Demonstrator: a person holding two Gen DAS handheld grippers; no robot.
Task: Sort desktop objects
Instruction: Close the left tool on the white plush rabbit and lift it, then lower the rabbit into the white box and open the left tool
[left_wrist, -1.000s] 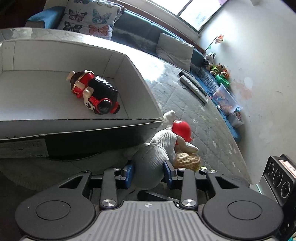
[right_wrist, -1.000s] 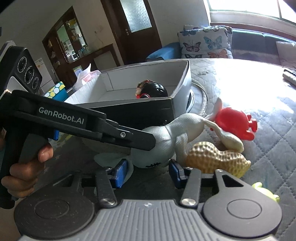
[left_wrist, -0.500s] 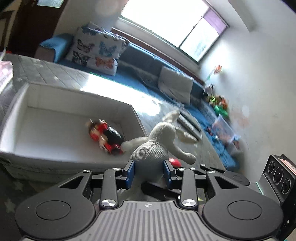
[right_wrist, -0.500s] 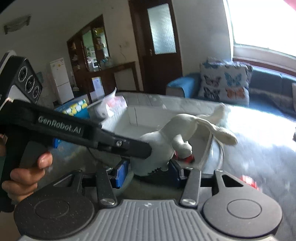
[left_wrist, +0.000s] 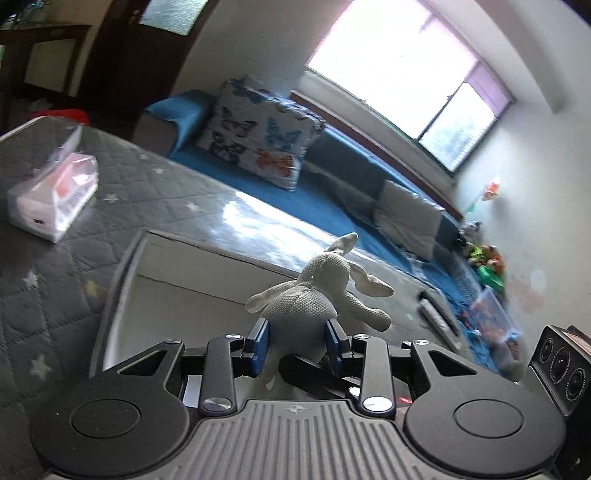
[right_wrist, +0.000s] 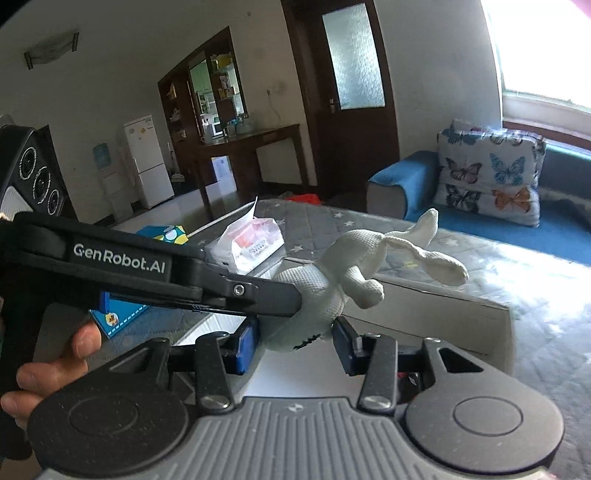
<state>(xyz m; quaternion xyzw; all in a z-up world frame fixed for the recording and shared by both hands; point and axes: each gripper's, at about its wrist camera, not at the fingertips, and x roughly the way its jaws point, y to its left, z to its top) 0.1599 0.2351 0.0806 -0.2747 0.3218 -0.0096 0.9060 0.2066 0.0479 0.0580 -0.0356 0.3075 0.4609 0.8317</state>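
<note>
My left gripper (left_wrist: 297, 345) is shut on a white knitted plush rabbit (left_wrist: 317, 291) and holds it in the air above the white cardboard box (left_wrist: 192, 273). In the right wrist view the left gripper (right_wrist: 280, 295) clamps the rabbit (right_wrist: 351, 266) from the left, over the box (right_wrist: 443, 321). My right gripper (right_wrist: 295, 347) is open, with the rabbit's lower body hanging between its blue pads (right_wrist: 245, 345) without being clamped. The inside of the box is mostly hidden by the grippers.
A pink tissue pack (left_wrist: 55, 199) lies on the grey quilted table (left_wrist: 44, 295) left of the box; it also shows in the right wrist view (right_wrist: 251, 243). A blue-green box (right_wrist: 162, 236) sits behind it. A sofa with a butterfly cushion (left_wrist: 258, 147) runs along the far side.
The left gripper has lifted the rabbit off the table and carried it up over the box. The red toy and the peanut toy have dropped out of view.
</note>
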